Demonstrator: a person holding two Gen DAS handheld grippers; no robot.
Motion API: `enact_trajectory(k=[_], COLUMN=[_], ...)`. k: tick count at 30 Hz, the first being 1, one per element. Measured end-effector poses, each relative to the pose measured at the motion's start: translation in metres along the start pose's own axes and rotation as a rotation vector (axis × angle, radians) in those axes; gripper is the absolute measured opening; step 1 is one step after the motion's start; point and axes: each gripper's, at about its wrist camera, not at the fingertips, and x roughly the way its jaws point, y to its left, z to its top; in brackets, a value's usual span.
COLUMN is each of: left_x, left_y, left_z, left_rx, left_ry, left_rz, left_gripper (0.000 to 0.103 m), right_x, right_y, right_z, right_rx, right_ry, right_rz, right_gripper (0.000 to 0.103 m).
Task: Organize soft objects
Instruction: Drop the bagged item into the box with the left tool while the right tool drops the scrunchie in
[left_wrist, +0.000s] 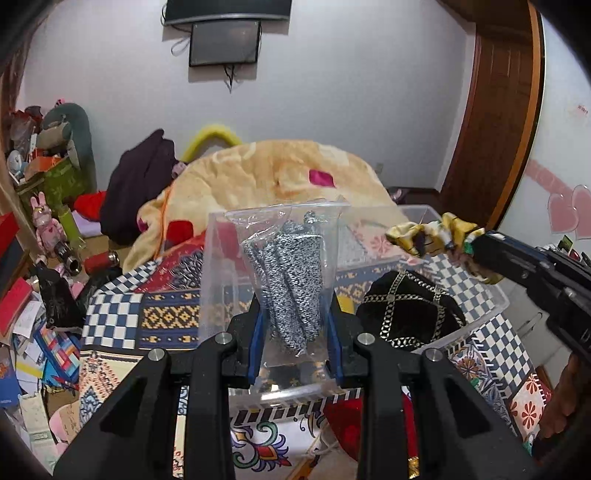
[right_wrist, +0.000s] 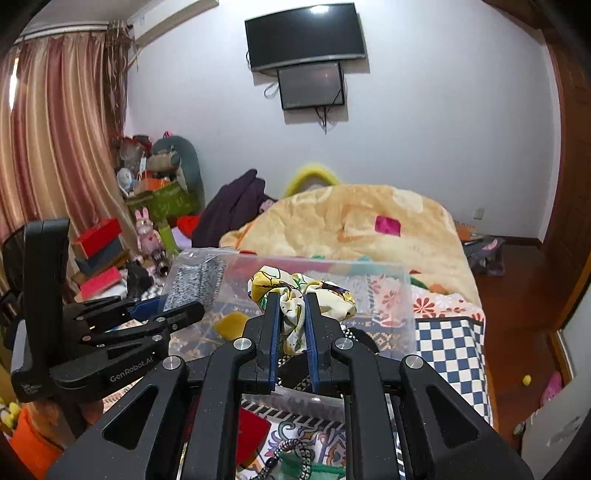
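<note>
My left gripper (left_wrist: 293, 295) is shut on a clear plastic bag of grey speckled knit fabric (left_wrist: 291, 273) and holds it upright above a clear plastic bin (left_wrist: 480, 314). The bag also shows in the right wrist view (right_wrist: 199, 280), with the left gripper (right_wrist: 181, 306) beside it. My right gripper (right_wrist: 290, 295) is shut on a yellow and white patterned scrunchie (right_wrist: 303, 286), held over the bin (right_wrist: 402, 295). In the left wrist view the scrunchie (left_wrist: 432, 232) sticks out of the right gripper (left_wrist: 476, 243). A black cloth with gold chain print (left_wrist: 406, 314) lies in the bin.
The bin sits on a bed with a patchwork checkered cover (left_wrist: 122, 314). A beige blanket (right_wrist: 362, 218) is heaped behind it. Boxes, toys and papers (left_wrist: 33, 295) crowd the floor at left. A wooden door (left_wrist: 495, 110) stands at right.
</note>
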Motion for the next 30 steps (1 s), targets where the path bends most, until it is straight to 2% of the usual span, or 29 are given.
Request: enact_trajectory(k=[8, 13, 17, 21, 30], left_x=[0.013, 0.014, 0.009, -0.003, -0.044], left_y=[-0.005, -0.007, -0.010, -0.015, -0.020], left_z=[-0.001, -0.003, -0.004, -0.005, -0.005], left_rx=[0.014, 0.018, 0.022, 0.041, 0.030], left_ry=[0.039, 0.050, 0.043, 0.010, -0.075], left_rz=[0.001, -0.003, -0.005, 0.006, -0.036], left_gripper=[0.029, 0.030, 0.043, 0.055, 0.065], right_x=[0.029, 0.032, 0.031, 0.022, -0.014], right_y=[0.006, 0.003, 0.002, 0.001, 0.000], right_z=[-0.006, -0.011, -0.012, -0.011, -0.003], right_rx=[-0.055, -0.067, -0.070, -0.074, -0.074], right_ry=[0.089, 0.118, 0.130, 0.115, 0.029], right_rz=[-0.051, -0.055, -0.052, -0.051, -0.055], right_gripper=[0.012, 0.013, 0.018, 0.031, 0.037])
